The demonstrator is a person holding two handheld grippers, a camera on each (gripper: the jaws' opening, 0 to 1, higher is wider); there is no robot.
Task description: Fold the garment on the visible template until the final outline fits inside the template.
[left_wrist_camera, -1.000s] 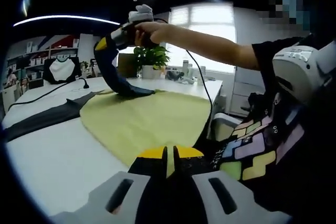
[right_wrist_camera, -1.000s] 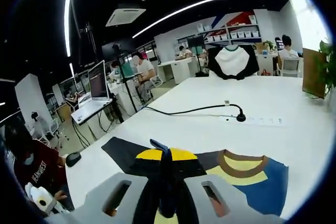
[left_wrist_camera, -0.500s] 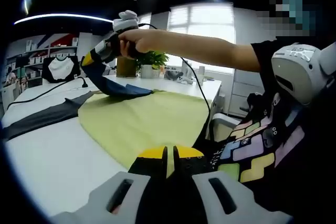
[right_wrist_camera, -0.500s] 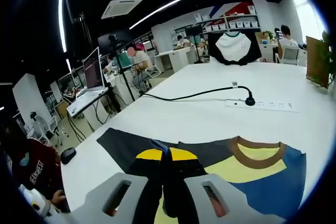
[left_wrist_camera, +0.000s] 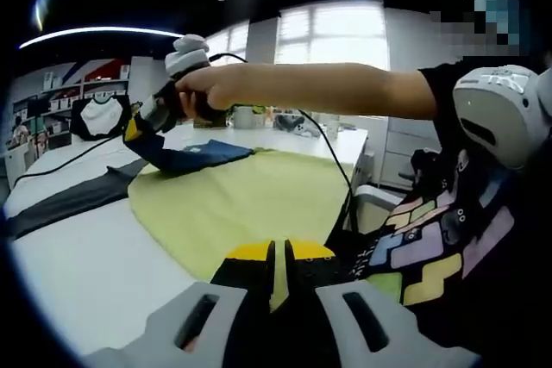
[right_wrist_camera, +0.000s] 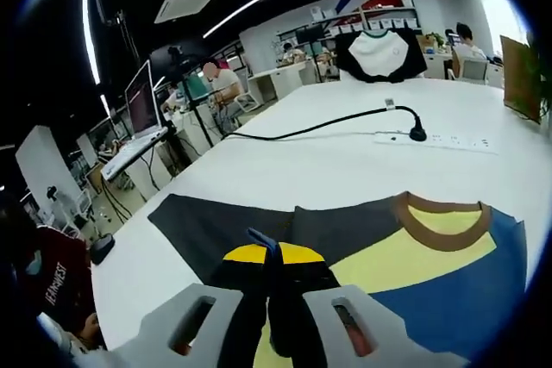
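A yellow garment (left_wrist_camera: 241, 204) lies spread on a white table (left_wrist_camera: 78, 256), its near hem hanging over the edge. My left gripper (left_wrist_camera: 277, 256) is shut on that yellow hem. A person's hand holds my right gripper (left_wrist_camera: 136, 129) low over the far side, shut on the blue sleeve (left_wrist_camera: 203, 154), which is drawn across the yellow. In the right gripper view my right gripper (right_wrist_camera: 272, 258) pinches a blue fold over the garment's brown collar (right_wrist_camera: 440, 213), blue panel (right_wrist_camera: 448, 299) and a flat dark grey panel (right_wrist_camera: 224, 221). I cannot tell whether the grey is a sleeve or the template.
A power strip (right_wrist_camera: 440, 138) with a black cable (right_wrist_camera: 319, 127) lies on the table beyond the collar. A black-and-white shirt (right_wrist_camera: 379, 53) hangs at the far end. Desks, a laptop (right_wrist_camera: 142, 109) and seated people are off to the left. The person's patterned shirt (left_wrist_camera: 431, 247) is beside the table edge.
The right gripper has come down and leftward with the blue sleeve, from high above the table to just over it. The left gripper has stayed shut on the hem.
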